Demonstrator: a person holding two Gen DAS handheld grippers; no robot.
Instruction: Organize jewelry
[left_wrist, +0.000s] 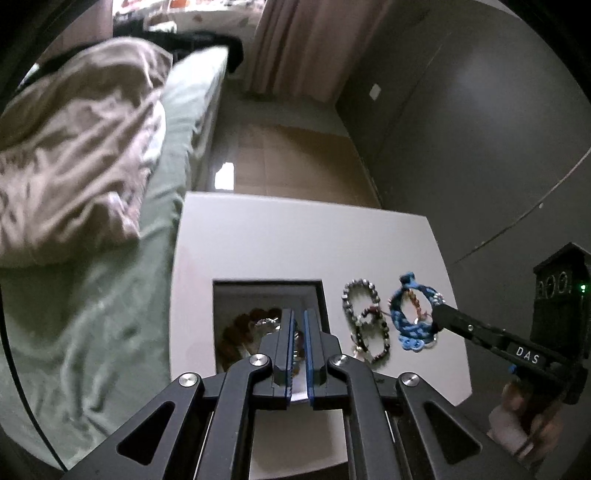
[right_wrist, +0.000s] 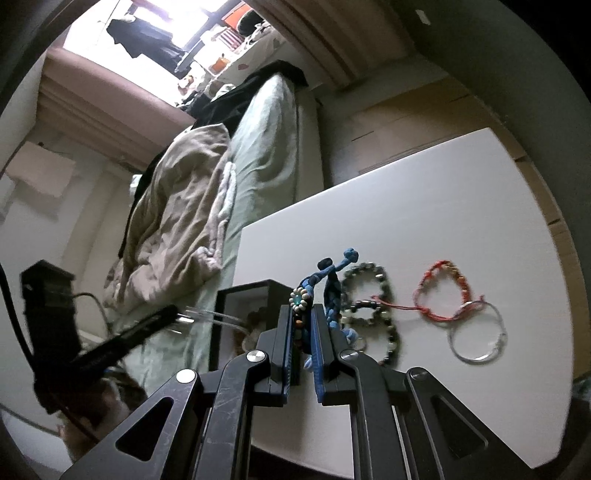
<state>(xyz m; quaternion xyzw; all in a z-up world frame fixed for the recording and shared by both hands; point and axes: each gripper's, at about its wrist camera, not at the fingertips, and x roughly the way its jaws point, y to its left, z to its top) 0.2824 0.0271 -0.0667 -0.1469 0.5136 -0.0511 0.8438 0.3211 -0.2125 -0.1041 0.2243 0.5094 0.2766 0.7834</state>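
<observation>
So the right gripper (right_wrist: 300, 325) has its jaws clamped on the blue braided bracelet (right_wrist: 330, 291), with a little beaded flower charm and some coloured beads pinched right between the pads. In the left wrist view the same bracelet (left_wrist: 413, 319) reads as a blue loop sitting on the white table (left_wrist: 295, 240), with the right gripper's black fingertips at its right edge (whether it's lifted off the surface or still resting there, I can't tell).

The left gripper (left_wrist: 299, 325) is closed with nothing between its blue pads, only a thin gap showing. It hangs over the small dark-rimmed box (left_wrist: 267, 286), pointing down into it. Inside the box there's a brown beaded bracelet (left_wrist: 240, 325) and something silvery, partly hidden behind the fingers.

Just left of the blue bracelet lie two beaded bracelets, a grey-silver one (left_wrist: 360, 299) and a darker one (left_wrist: 373, 339) overlapping its lower end. Further right on the table, seen only from the right wrist, are a red corded bracelet (right_wrist: 441, 291) and a thin silver bangle (right_wrist: 476, 332) touching its lower right end.

Past the table's left side is a bed with a green sheet (left_wrist: 92, 332) and a crumpled beige blanket (left_wrist: 74, 147).
</observation>
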